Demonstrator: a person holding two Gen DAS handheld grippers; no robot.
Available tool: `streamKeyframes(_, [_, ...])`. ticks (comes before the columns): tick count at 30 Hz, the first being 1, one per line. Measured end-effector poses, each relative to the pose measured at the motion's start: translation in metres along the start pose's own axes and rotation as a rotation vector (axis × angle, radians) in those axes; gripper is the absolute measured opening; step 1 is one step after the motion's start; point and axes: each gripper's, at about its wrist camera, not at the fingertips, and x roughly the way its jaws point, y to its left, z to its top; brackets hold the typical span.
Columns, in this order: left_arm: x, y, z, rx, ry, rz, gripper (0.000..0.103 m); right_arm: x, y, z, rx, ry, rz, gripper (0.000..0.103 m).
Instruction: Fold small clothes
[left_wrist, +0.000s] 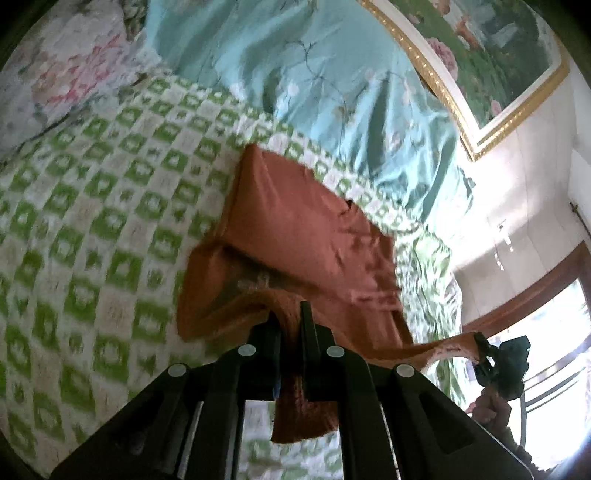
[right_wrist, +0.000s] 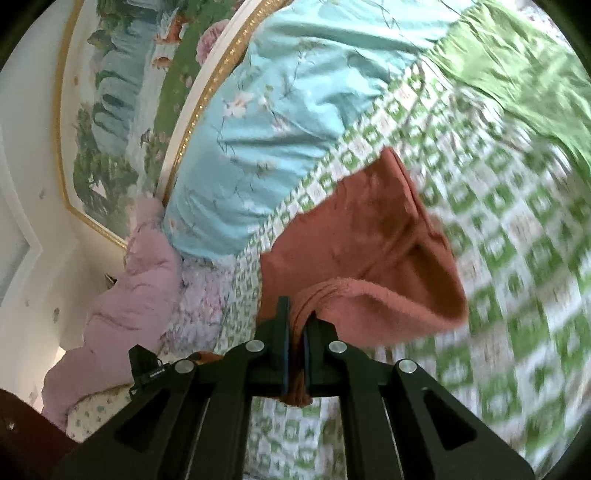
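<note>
- We see one rust-orange garment (left_wrist: 306, 229) on the green-and-white checked bedspread (left_wrist: 92, 206); its far part lies on the spread, and its near edge is lifted off it.
- Our left gripper (left_wrist: 288, 314) has its two fingers pinched together on that near edge, with a fold of the cloth running between them and a tail hanging below the jaws.
- In the right wrist view our right gripper (right_wrist: 297, 314) is likewise pressed tight on the garment (right_wrist: 362, 236), the fuzzy hem bunched between its fingers and a short flap hanging under them.
- Only the left wrist view shows both grippers at once: the right gripper (left_wrist: 484, 349) sits at the far right, clamped on the other end of the hem, which stretches between the two as a taut strip.
- That same view alone shows a bright window (left_wrist: 554, 332) with a brown wooden frame, a floral pillow (left_wrist: 62, 74) at the upper left, and part of a hand (left_wrist: 491, 406) beneath the right gripper.
- Only the right wrist view shows a pink quilted jacket (right_wrist: 129, 288) heaped at the edge of the bed, and a plain green cloth (right_wrist: 517, 74) at the upper right.
- Both views share one turquoise floral quilt (left_wrist: 314, 74) beyond the garment and one gold-framed landscape painting (right_wrist: 122, 122) on the white wall.
- Our count: two grippers, one garment in hand, one quilt, one painting, one pillow, one jacket, one green cloth.
- The bedspread is smeared by motion blur in the right wrist view, so we cannot make out finer detail there.
</note>
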Motion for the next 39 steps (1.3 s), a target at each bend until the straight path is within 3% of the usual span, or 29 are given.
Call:
streamKeyframes(9, [0.063,-0.017,0.066,0.024,-0.024,0.02,0.005,0.062,-0.016,0.065,-0.011,-0.023,-0.045,0.007])
streamKeyframes(20, [0.146,-0.01,0.136,0.022,-0.036,0.08,0.005,0.132,-0.057,0.147,0.018,-0.049,-0.108,0.006])
streamKeyframes(35, [0.25,0.055,0.164,-0.114,0.039,0.221,0.008,0.234,-0.134,0.185,0.084,0.138,-0.272,0.008])
streamKeyframes(39, [0.25,0.064,0.165,-0.166,0.052,0.198,0.013,0.241,-0.137,0.189,0.085,0.161,-0.286,0.008])
